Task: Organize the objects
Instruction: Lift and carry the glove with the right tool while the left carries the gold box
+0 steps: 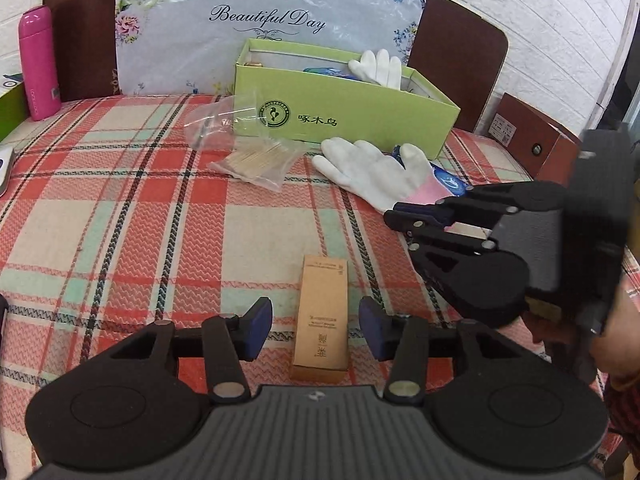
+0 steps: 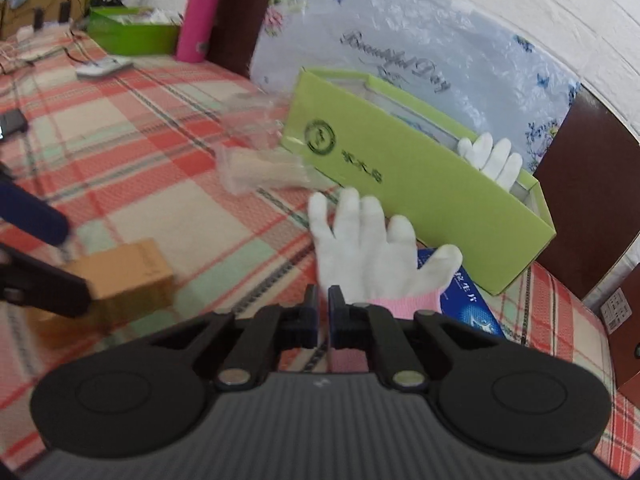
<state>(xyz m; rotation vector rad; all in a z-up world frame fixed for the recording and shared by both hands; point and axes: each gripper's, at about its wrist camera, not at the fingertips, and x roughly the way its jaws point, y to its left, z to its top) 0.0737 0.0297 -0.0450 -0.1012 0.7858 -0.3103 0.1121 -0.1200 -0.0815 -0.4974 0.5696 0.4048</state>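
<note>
Several things still lie loose on the plaid worktop (image 1: pixel 120 208), so the tidying looks only partly done. Nearest, the left gripper (image 1: pixel 316 330) hovers with its fingers (image 1: pixel 258 332) spread apart on either side of a small brown carton (image 1: pixel 322 320), which lies flat on the cloth; the blue pads stand clear of its sides, so nothing is held yet. That carton appears to be the next thing for this hand.

Just beyond and to the right, the right gripper (image 2: pixel 323 312) has its fingers (image 2: pixel 310 316) closed together, right at the pink cuff of a white glove (image 2: pixel 360 248) that lies palm-down on the cloth. Whether the cuff is actually pinched cannot be told; the pads look closed beside it rather than on it. A blue packet (image 2: pixel 472 304) pokes out from under the glove.

Further on, a clear bag of wooden sticks (image 1: pixel 260 158) and a second, nearly empty clear bag (image 1: pixel 210 120) rest against the front of the green box (image 1: pixel 344 120).

That open box, near the back edge, already holds a second white glove (image 1: pixel 376 66) and something blue, so some items are stowed. As a judgement, the carton, glove, packet and two bags remain to go in.
</note>
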